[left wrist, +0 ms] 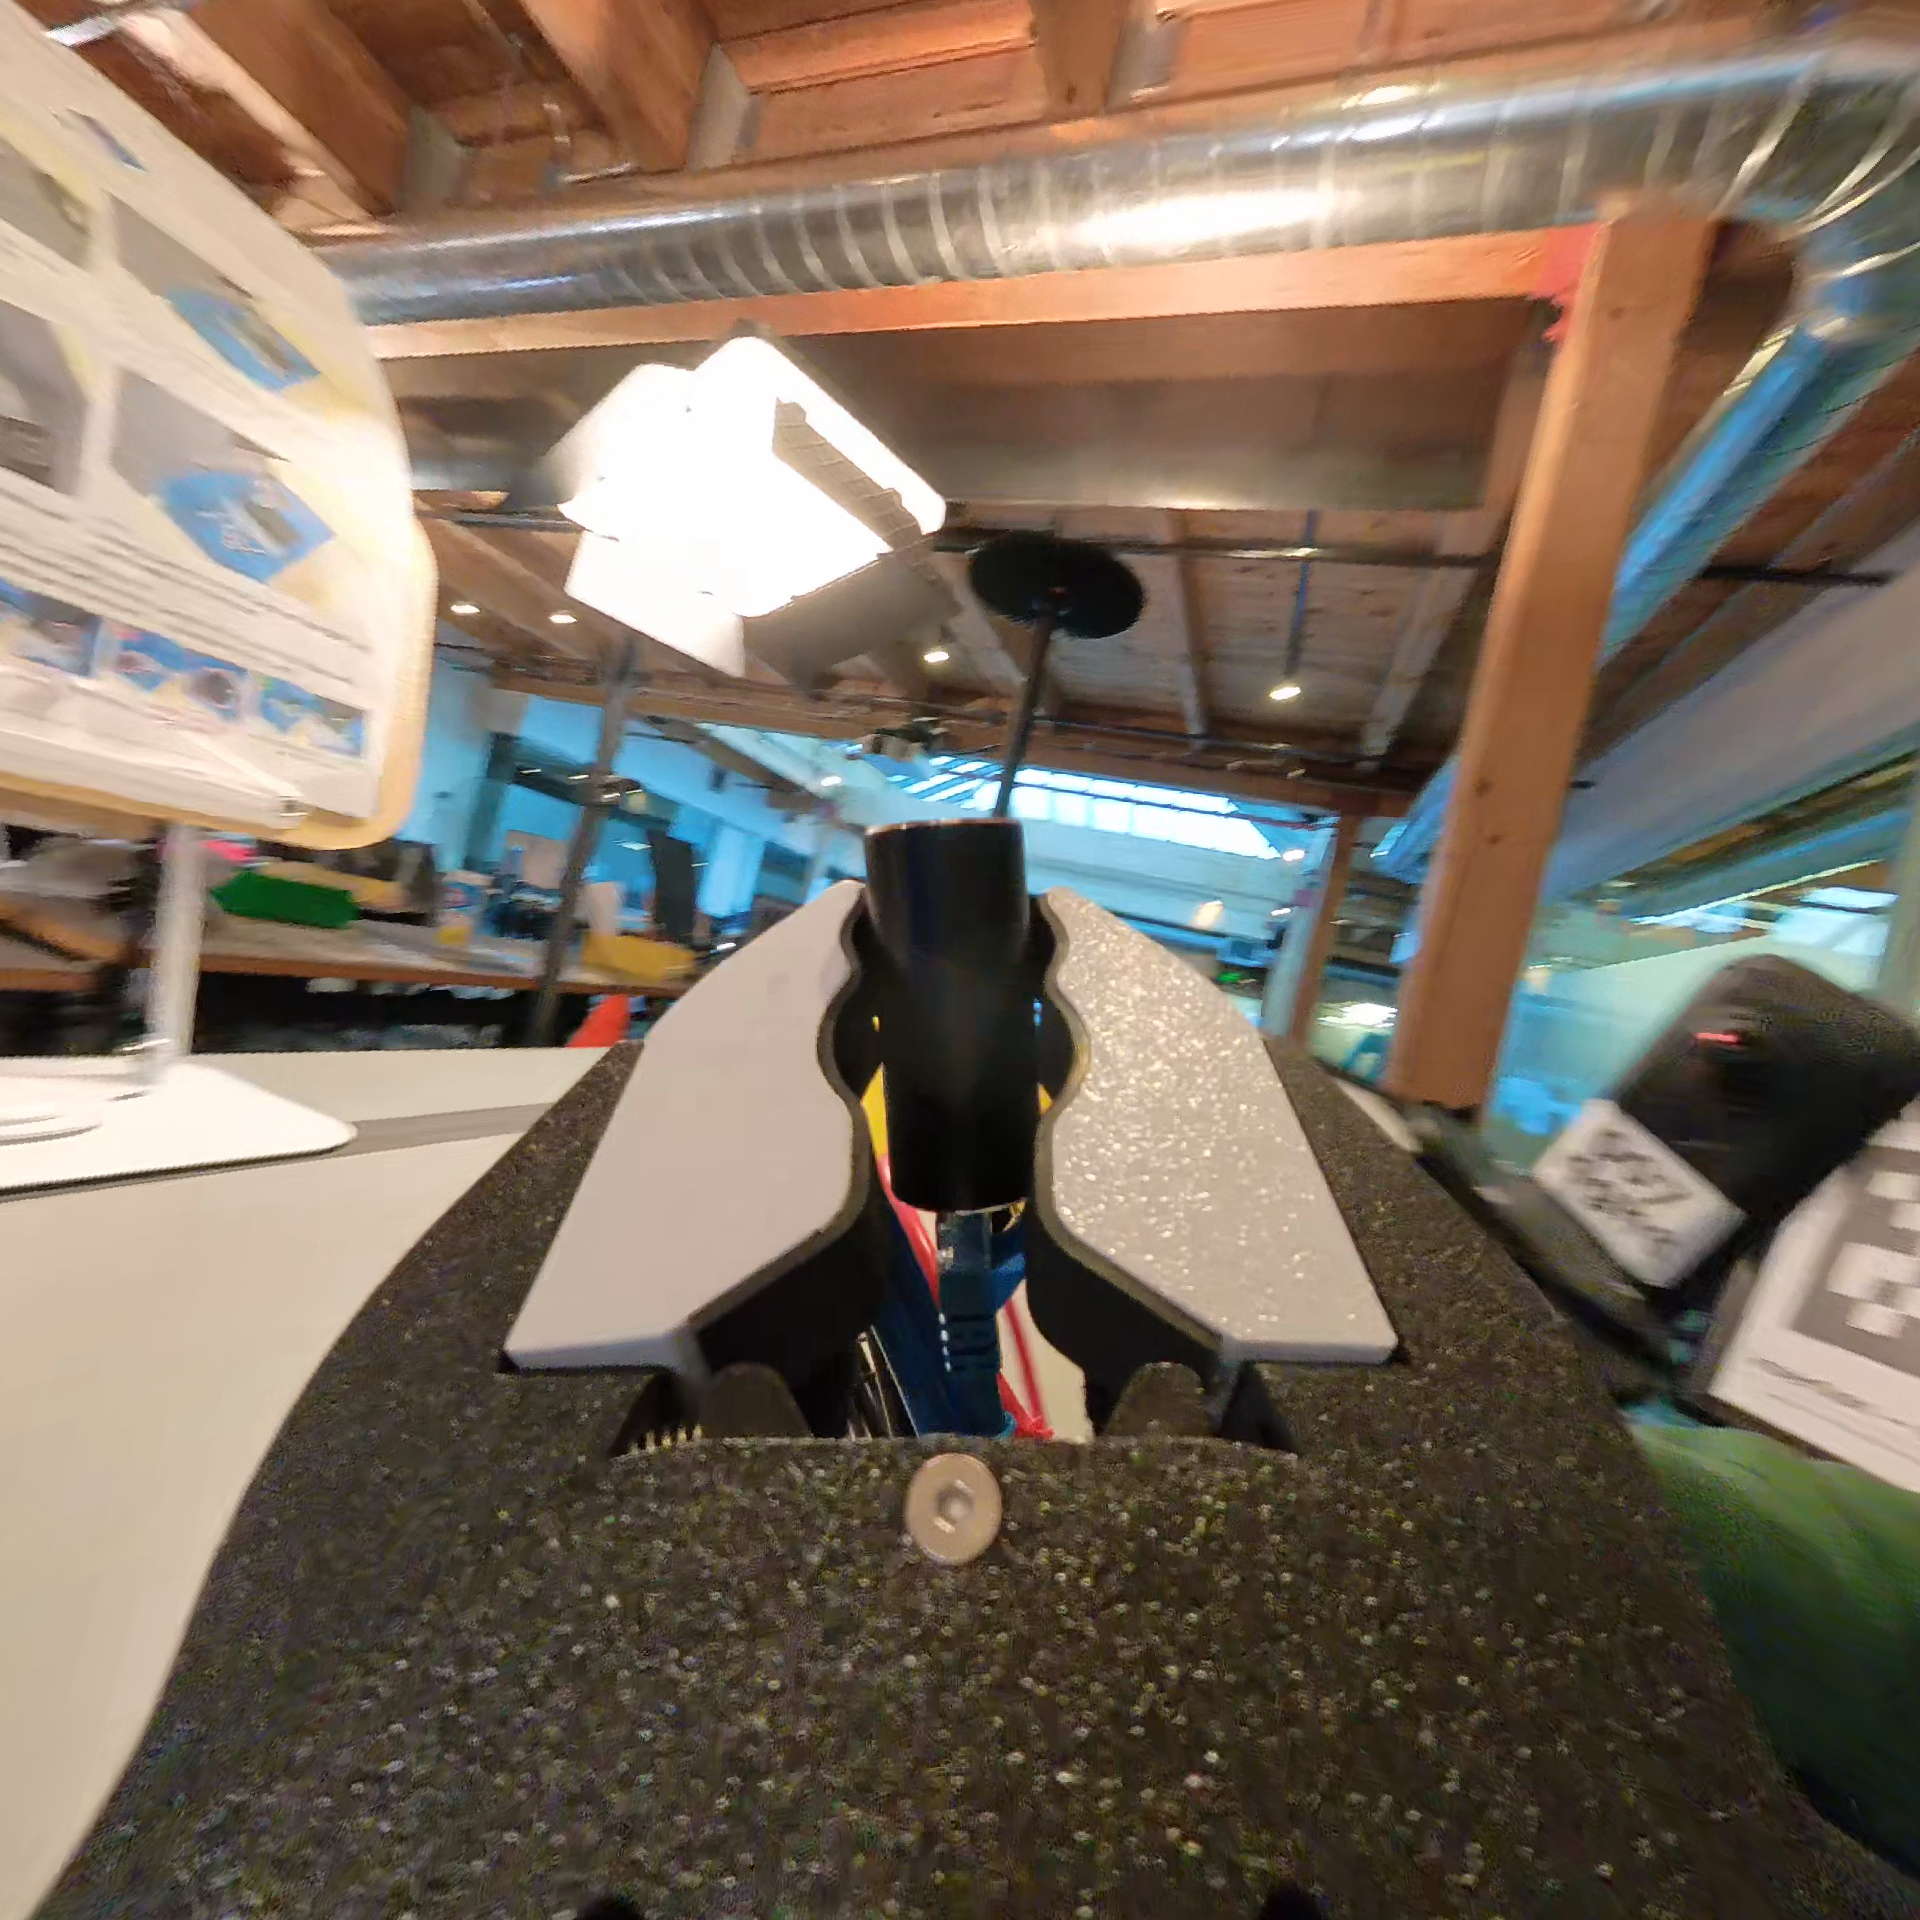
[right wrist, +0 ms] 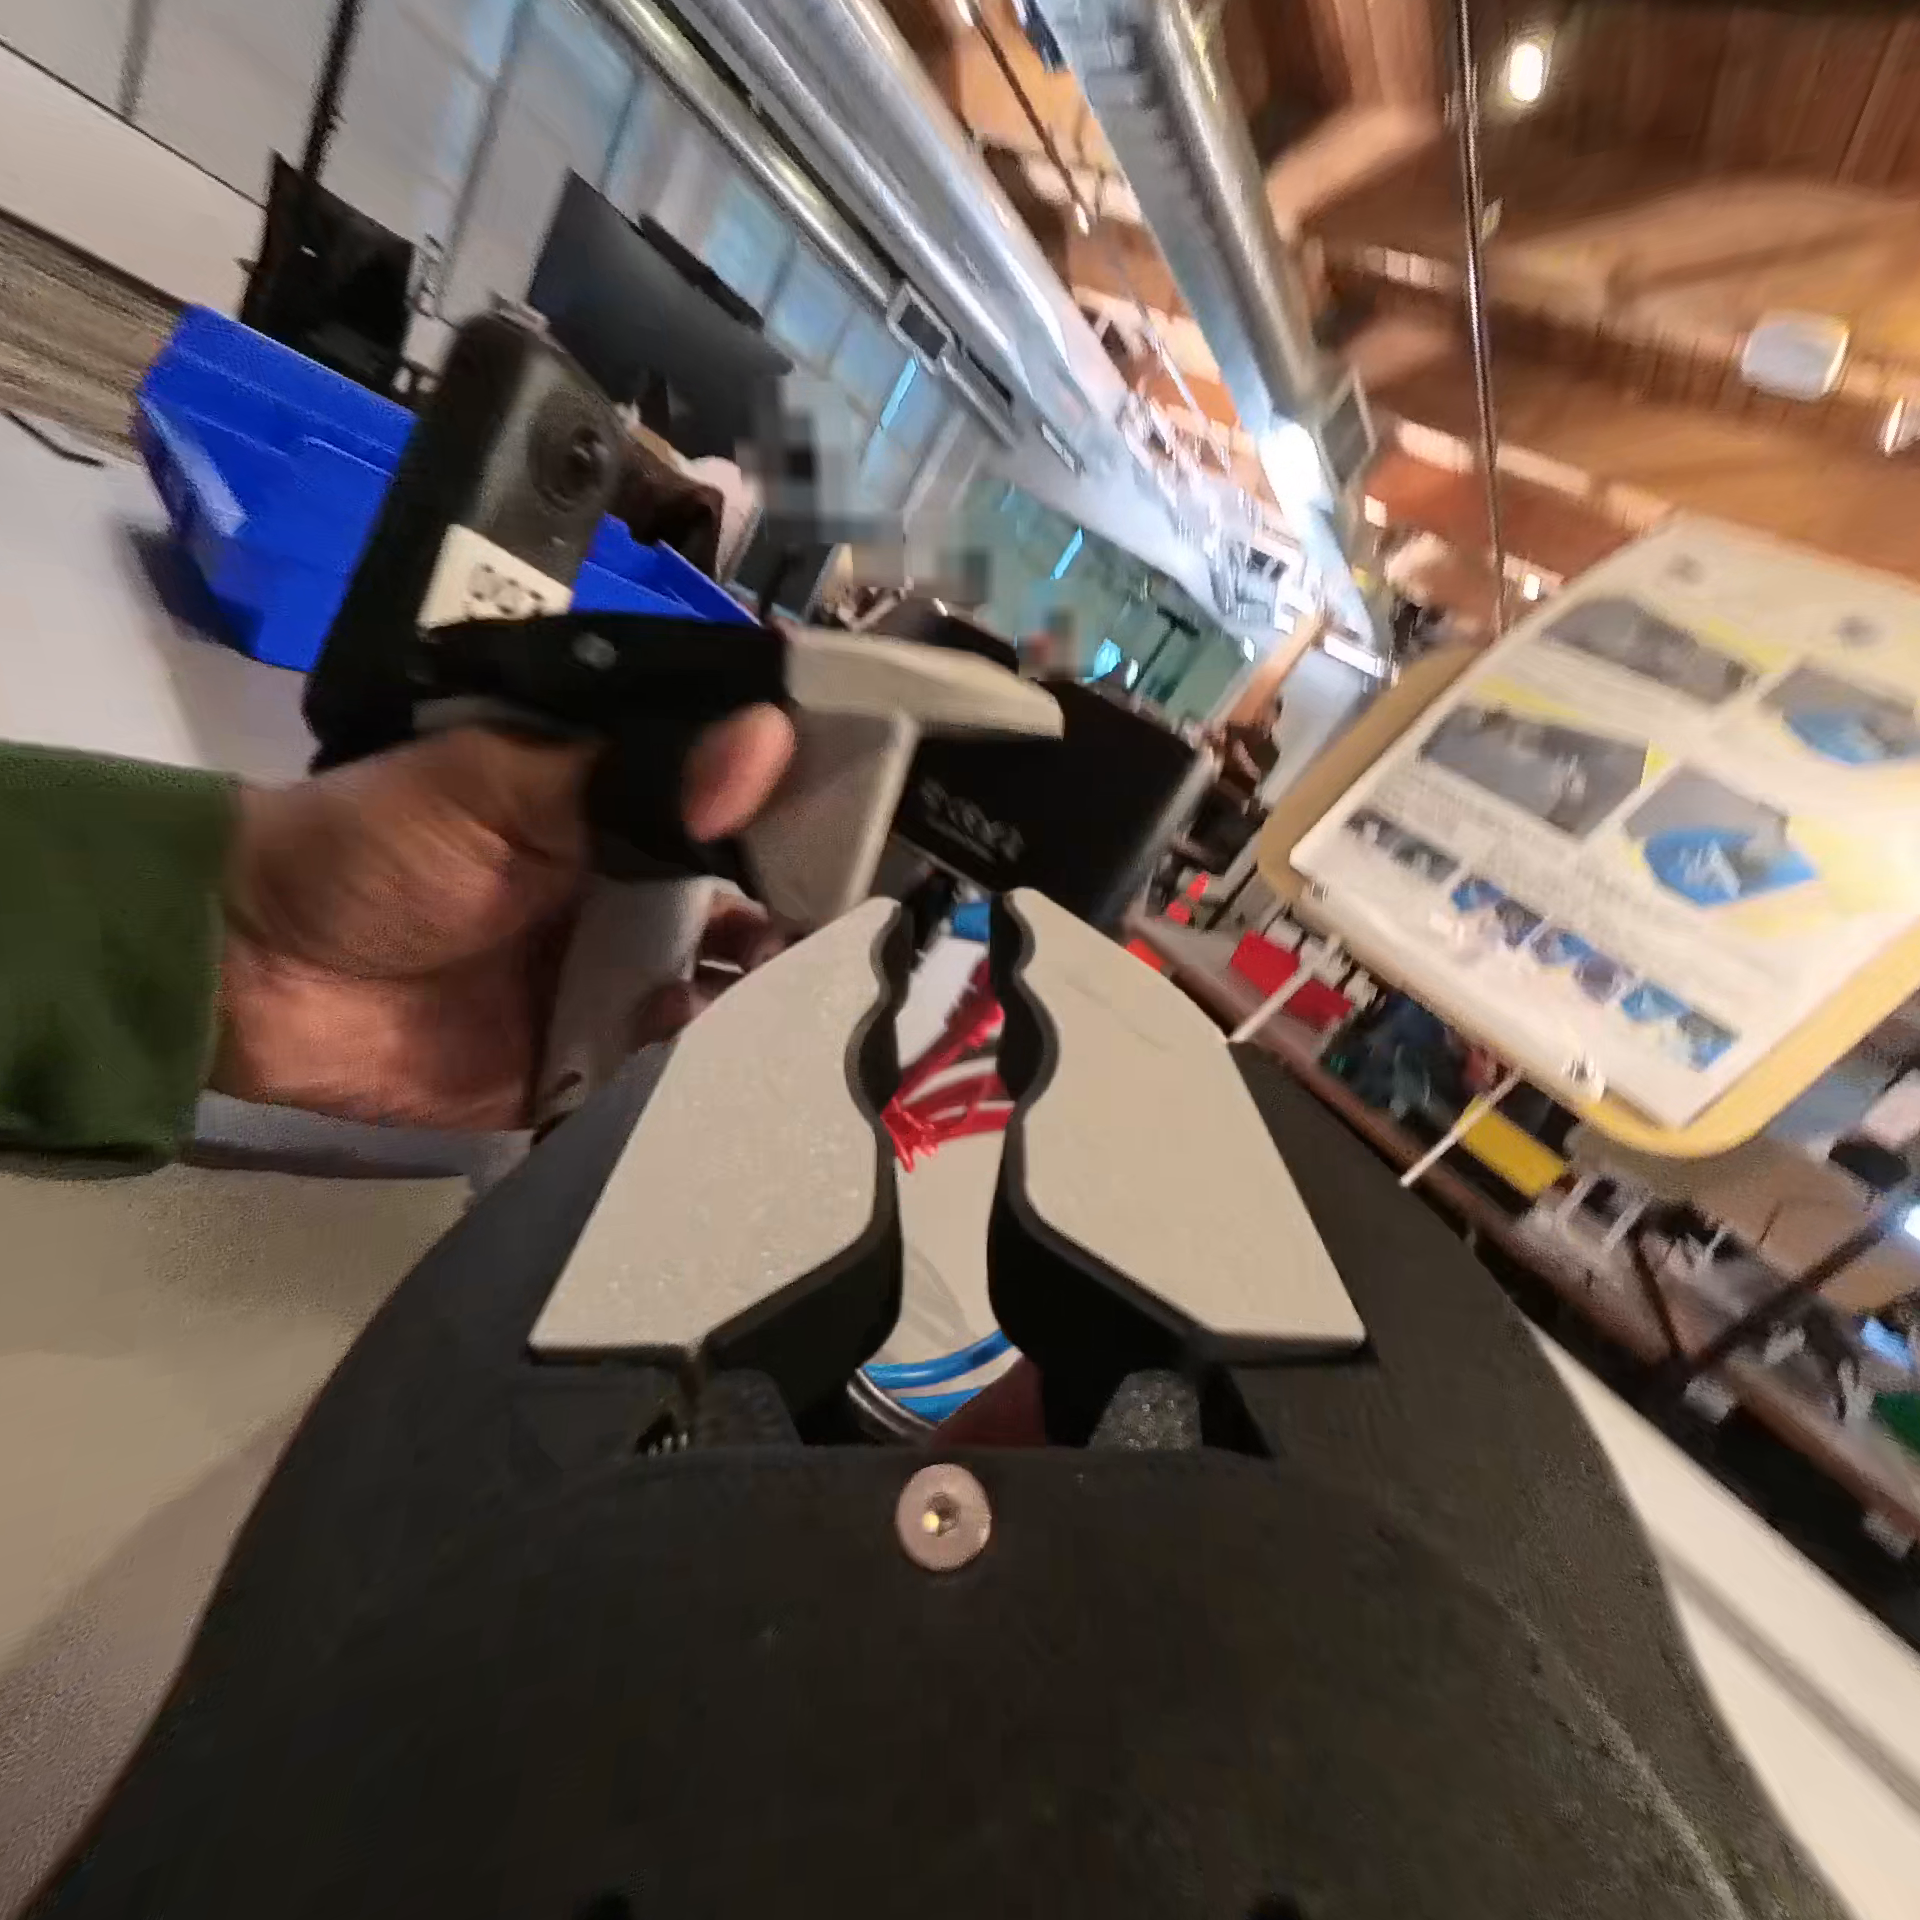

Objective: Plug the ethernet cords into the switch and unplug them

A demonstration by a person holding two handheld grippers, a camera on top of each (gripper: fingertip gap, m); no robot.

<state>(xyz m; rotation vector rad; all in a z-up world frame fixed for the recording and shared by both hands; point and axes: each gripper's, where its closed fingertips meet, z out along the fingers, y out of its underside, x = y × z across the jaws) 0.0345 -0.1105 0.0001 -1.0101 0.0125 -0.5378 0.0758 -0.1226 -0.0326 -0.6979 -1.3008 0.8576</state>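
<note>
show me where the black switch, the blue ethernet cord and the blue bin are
black switch (left wrist: 954, 1023): left wrist view, middle of its body.
blue ethernet cord (left wrist: 968, 1314): left wrist view, its boot.
blue bin (right wrist: 275, 488): right wrist view, its side wall.

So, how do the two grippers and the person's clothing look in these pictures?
Each gripper, left and right, has two pale grey fingers with wavy black inner edges, on a rough black body with one silver screw. The left one carries square black-and-white marker tags. The sleeve is green.

Blurred print on a picture-covered poster board (left wrist: 177, 436), square coded tags (left wrist: 1808, 1320) on the other tool, a marking on the black switch (right wrist: 966, 831); none legible.
</note>
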